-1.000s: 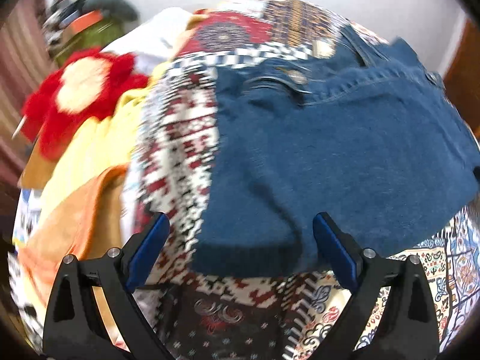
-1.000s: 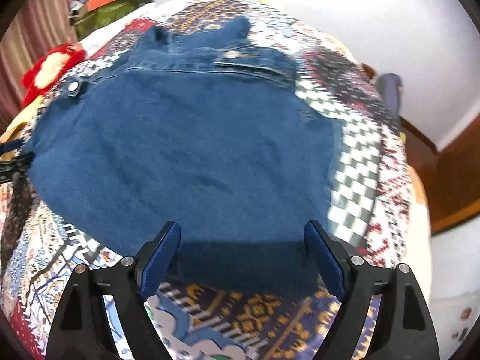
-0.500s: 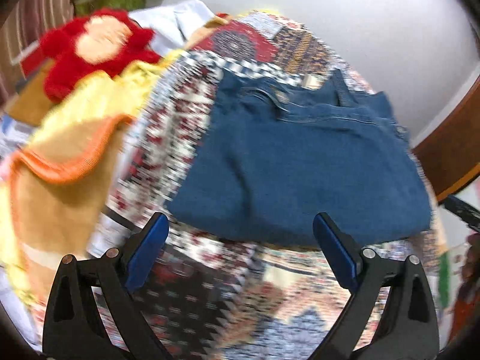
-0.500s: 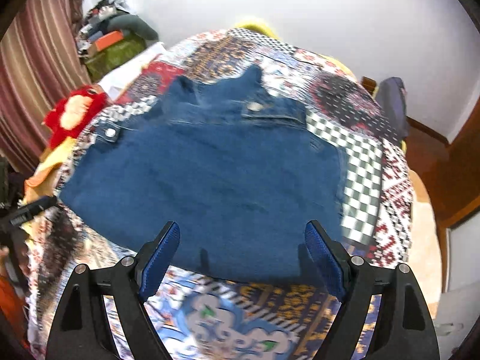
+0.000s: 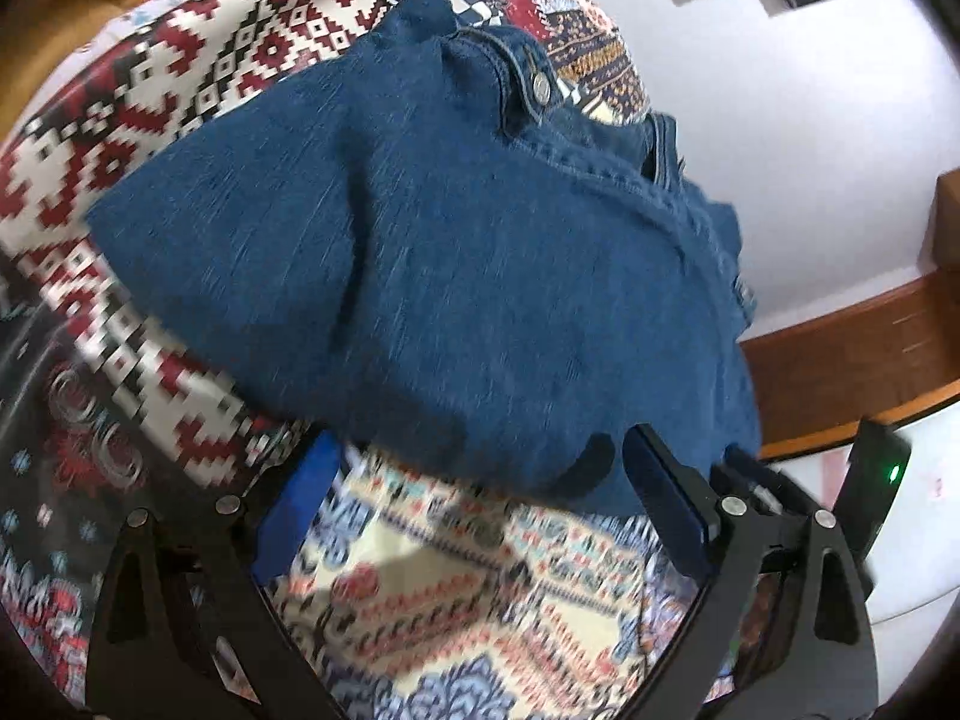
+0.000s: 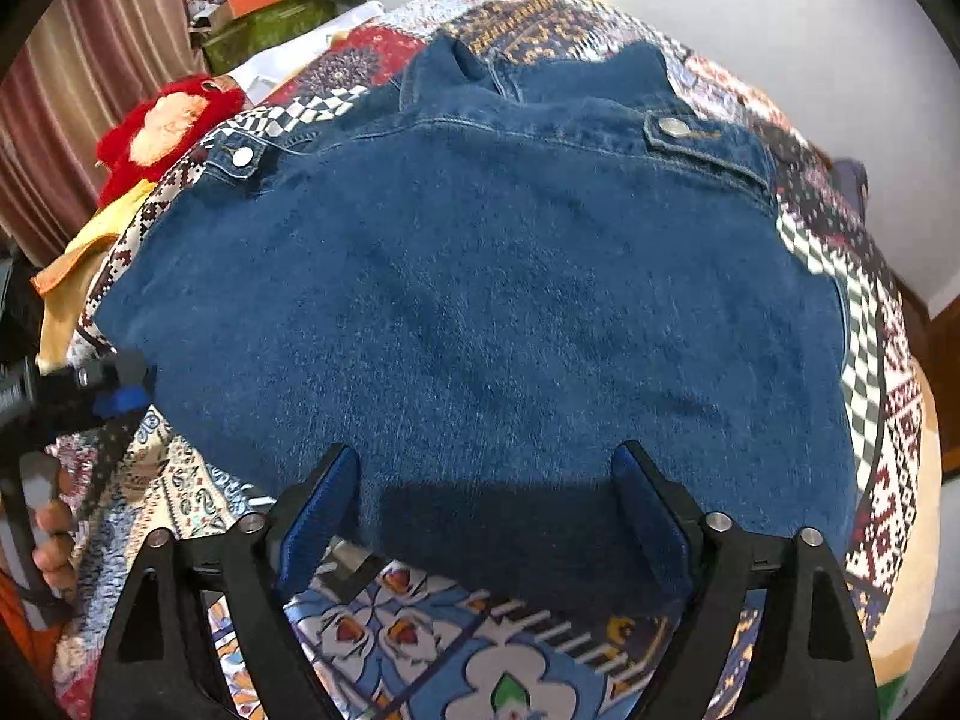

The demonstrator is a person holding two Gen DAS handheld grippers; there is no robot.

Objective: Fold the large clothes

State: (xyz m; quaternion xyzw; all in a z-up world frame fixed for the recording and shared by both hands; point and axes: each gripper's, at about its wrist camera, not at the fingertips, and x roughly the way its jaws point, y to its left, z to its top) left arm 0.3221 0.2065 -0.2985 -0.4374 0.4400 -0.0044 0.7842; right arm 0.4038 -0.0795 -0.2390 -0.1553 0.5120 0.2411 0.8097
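I've got the denim jacket (image 6: pixel 480 312) lying flat on the patchwork bedspread (image 6: pixel 456 654), folded into a broad block w/ the collar end far from me and the plain folded edge nearest. Two metal snap buttons show near the far edge, one on a tab at left, one on a flap at right. R gripper (image 6: pixel 486 510) hangs over the near edge: jaws wide and opening a touch more at this moment, blue pads (image 6: pixel 315 516) either side of the hem, denim in the gap between them but nothing pinched, cloth lies slack. L gripper (image 5: pixel 474 498) sits at the jacket's other near corner, tilted, jaws also spread wide; its one pad is over the bedspread, the other over the hem edge, no grip on the fabric as far as I can see. In the R view that L gripper shows at the left edge by the jacket corner, w/ the person's hand (image 6: pixel 54 546) on its handle below. In the L view, a black unit w/ a green light, prob. part of the R gripper, at the right edge. Red plush toy (image 6: pixel 168 126) and a yellow-orange cloth (image 6: pixel 78 264) lie off to the left of the jacket, apart from it. Boxes stacked at the far left by a striped curtain (image 6: pixel 90 96).
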